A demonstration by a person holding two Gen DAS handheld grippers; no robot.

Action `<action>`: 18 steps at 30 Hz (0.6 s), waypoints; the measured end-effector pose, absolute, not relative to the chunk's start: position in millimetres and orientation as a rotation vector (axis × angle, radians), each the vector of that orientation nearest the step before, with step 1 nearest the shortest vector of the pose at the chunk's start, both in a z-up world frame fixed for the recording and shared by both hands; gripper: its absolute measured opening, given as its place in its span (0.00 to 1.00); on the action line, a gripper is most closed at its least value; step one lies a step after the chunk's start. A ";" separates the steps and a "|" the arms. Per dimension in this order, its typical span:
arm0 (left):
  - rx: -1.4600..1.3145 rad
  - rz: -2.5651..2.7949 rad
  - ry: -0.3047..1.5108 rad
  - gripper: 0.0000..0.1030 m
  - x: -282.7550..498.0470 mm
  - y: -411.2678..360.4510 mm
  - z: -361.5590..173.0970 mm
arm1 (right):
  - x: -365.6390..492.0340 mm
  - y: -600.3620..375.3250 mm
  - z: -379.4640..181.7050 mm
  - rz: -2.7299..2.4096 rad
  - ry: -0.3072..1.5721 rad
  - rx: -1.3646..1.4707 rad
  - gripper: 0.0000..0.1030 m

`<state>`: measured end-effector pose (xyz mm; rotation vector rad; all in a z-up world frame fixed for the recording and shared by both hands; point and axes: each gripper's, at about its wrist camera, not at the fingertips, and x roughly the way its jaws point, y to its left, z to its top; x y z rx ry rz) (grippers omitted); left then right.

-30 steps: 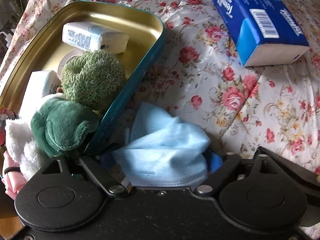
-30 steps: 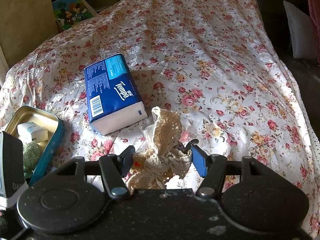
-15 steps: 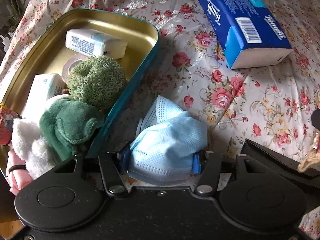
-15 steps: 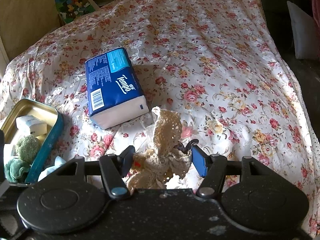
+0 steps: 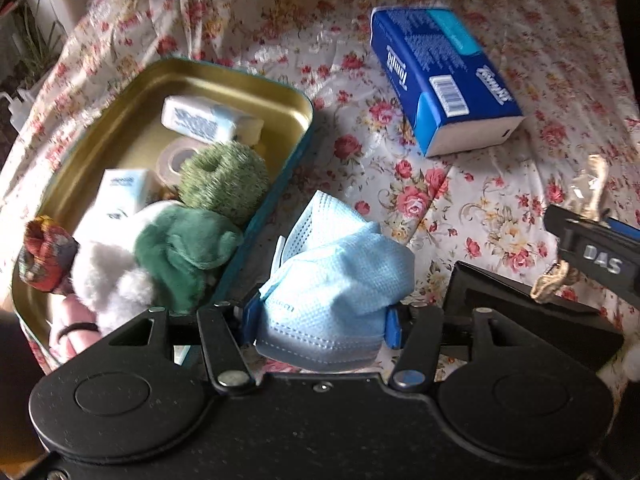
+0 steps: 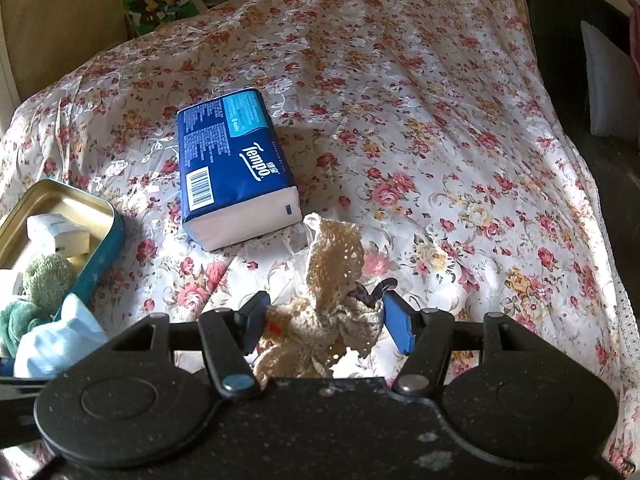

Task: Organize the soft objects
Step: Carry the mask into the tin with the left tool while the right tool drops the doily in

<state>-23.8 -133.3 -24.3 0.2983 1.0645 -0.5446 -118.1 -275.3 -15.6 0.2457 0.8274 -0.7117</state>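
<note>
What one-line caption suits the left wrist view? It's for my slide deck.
Left gripper shut on a crumpled blue face mask beside the tin of soft items on a floral bedspread.

Flowered cloth under patchy sunlight

A rose-print cloth (image 6: 420, 92) covers the whole surface, sunlit in patches. Beyond its far left corner stands a wooden panel (image 6: 60, 20) with a colourful picture (image 6: 160, 0) beside it; right of the cloth, a pale cushion (image 6: 608, 84) in shadow.

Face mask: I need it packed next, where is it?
Left wrist view: the face mask is held in the left tool, just right of the tin.
</note>
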 end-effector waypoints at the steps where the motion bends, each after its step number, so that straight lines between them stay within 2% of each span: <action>1: 0.299 -0.547 1.053 0.52 -22.9 -130.9 -21.3 | -117.0 -274.0 -16.4 -0.713 0.830 0.237 0.59; 10: 0.225 -0.491 0.951 0.52 0.6 -78.9 15.3 | -110.5 -251.9 -13.7 -0.683 0.812 0.158 0.59; 18: 0.074 -0.360 0.934 0.52 45.7 -15.5 36.5 | -79.7 -206.6 10.2 -0.567 0.796 0.125 0.59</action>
